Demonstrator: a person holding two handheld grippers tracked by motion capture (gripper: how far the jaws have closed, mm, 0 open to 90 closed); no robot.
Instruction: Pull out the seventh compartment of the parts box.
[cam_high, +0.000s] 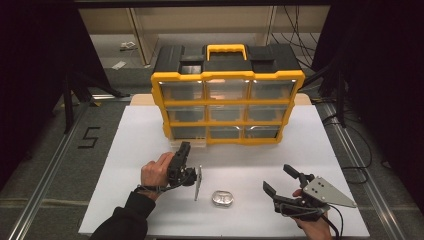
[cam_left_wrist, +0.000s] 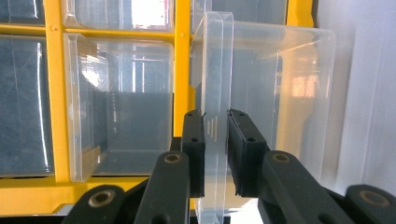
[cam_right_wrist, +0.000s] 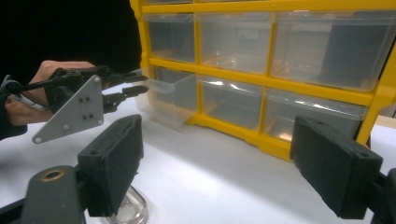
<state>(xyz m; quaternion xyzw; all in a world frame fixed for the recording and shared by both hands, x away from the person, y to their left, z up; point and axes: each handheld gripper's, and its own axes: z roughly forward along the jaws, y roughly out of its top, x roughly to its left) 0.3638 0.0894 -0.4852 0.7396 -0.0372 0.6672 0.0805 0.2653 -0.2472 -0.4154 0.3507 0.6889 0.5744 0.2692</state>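
Observation:
A yellow and black organizer (cam_high: 228, 80) with clear drawers stands at the back of the white table (cam_high: 140, 135). Its bottom-left drawer (cam_high: 193, 143) is pulled partway out. My left gripper (cam_high: 184, 147) is shut on that drawer's clear front lip (cam_left_wrist: 215, 70); the black pads (cam_left_wrist: 194, 140) press it from both sides. In the right gripper view the same drawer (cam_right_wrist: 170, 93) sticks out with the left gripper (cam_right_wrist: 133, 84) on its edge. My right gripper (cam_high: 277, 177) hovers open at the front right, its jaws wide apart (cam_right_wrist: 224, 158) with nothing between them.
A small shiny rounded object (cam_high: 222, 198) lies on the table between the two grippers, also low by my right gripper's jaw (cam_right_wrist: 128, 210). The other drawers (cam_right_wrist: 233, 37) are pushed in. Dark floor and cables surround the table.

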